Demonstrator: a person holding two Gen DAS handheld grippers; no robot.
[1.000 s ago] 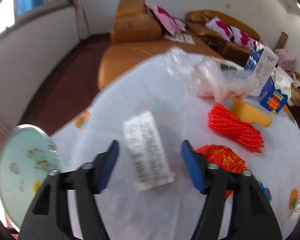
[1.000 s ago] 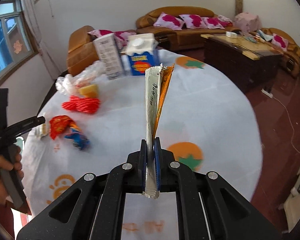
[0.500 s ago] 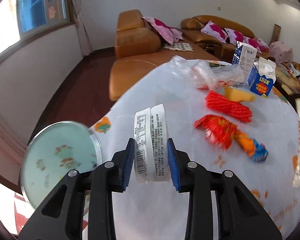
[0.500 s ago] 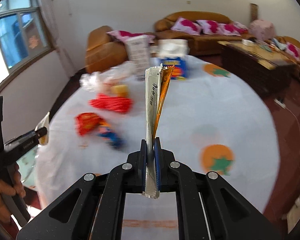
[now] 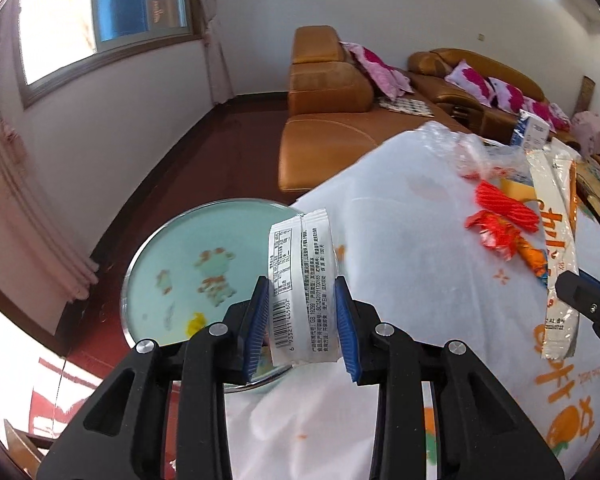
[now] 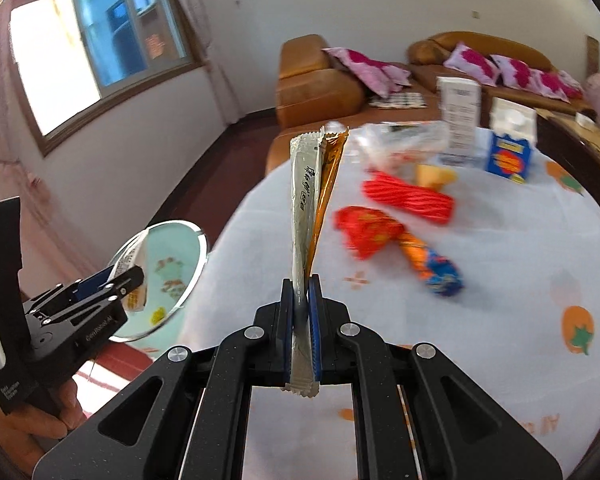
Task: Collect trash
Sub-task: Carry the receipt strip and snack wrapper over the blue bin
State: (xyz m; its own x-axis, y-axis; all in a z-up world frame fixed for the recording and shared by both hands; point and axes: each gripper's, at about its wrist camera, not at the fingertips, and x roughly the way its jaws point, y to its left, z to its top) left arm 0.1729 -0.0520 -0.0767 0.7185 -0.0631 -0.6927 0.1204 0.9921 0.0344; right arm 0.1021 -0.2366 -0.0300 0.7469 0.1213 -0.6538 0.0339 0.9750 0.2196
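Observation:
My left gripper (image 5: 302,285) is shut on a white barcoded wrapper (image 5: 300,248), its blue pads pressing both sides. It hangs over a round pale-green bin (image 5: 172,264) beside the table's edge. My right gripper (image 6: 301,282) is shut on a long silver-and-orange wrapper (image 6: 310,184) that stands upright above the table (image 6: 500,300). From the right wrist view, the left gripper (image 6: 137,275) and its wrapper (image 6: 130,254) sit low at the left, over the bin (image 6: 180,264). A person's hand (image 6: 40,412) holds it.
On the white fruit-print cloth lie a red crumpled wrapper (image 6: 364,228), an orange-blue wrapper (image 6: 432,264), a red net bundle (image 6: 408,198), a clear bag (image 6: 400,140), a yellow piece (image 6: 432,174) and two cartons (image 6: 508,148). Brown sofas (image 5: 324,92) stand behind.
The left jaws closed on the white wrapper, lifted it off the cloth and carried it left over the bin. The right gripper swung left with its long wrapper.

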